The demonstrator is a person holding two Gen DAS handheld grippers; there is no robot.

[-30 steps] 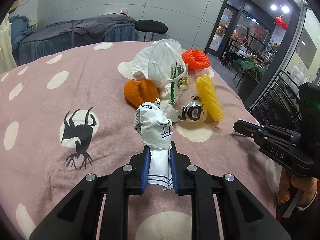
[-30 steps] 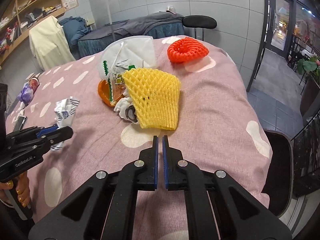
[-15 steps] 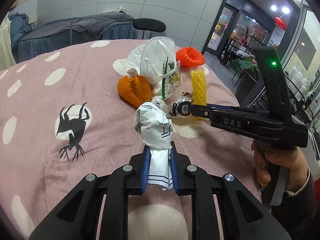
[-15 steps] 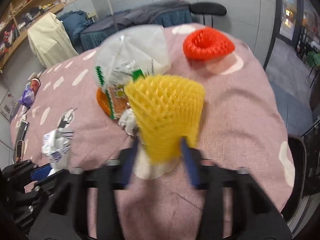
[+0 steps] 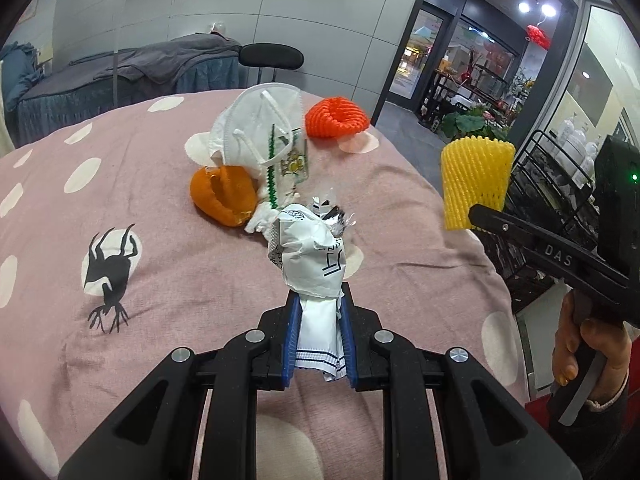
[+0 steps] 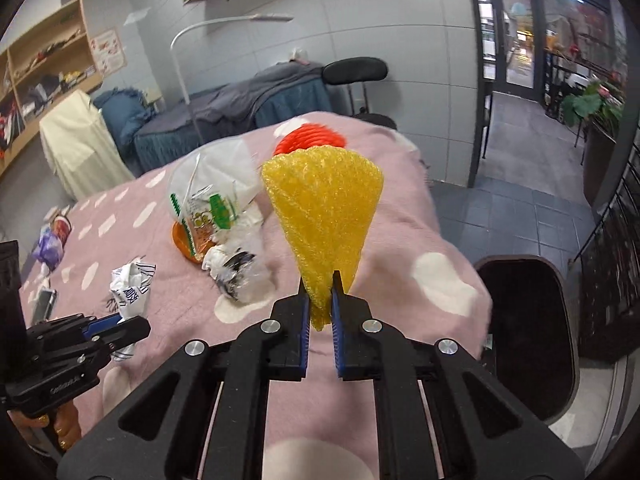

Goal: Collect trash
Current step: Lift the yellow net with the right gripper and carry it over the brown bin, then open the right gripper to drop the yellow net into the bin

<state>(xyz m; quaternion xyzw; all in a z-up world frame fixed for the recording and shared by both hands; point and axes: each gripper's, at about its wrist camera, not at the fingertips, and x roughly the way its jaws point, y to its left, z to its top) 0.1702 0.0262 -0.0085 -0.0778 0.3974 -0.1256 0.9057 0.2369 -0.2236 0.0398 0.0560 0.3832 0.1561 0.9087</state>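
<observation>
My left gripper point(image 5: 318, 310) is shut on a crumpled white paper wrapper point(image 5: 314, 258), held just above the pink spotted cover point(image 5: 140, 240). My right gripper point(image 6: 320, 300) is shut on the narrow end of a yellow foam fruit net point(image 6: 324, 208), lifted off the cover; the same yellow foam net point(image 5: 474, 182) shows at the right in the left wrist view. Left on the cover are a white face mask point(image 5: 256, 128), an orange peel point(image 5: 222, 196), a clear printed bag point(image 5: 294, 160), a crumpled foil wrapper point(image 5: 332, 212) and a red foam net point(image 5: 336, 118).
A dark bin point(image 6: 524, 332) stands on the floor beyond the cover's right edge. A black wire rack point(image 5: 560, 184) is to the right. A stool point(image 5: 272, 58) and a covered bed point(image 5: 132, 68) stand behind. A can point(image 6: 60, 226) and a phone point(image 6: 44, 304) lie far left.
My right gripper moved to the yellow foam net, opened around it, shut on it and lifted it off the cover to the right. My left gripper kept its hold on the paper wrapper.
</observation>
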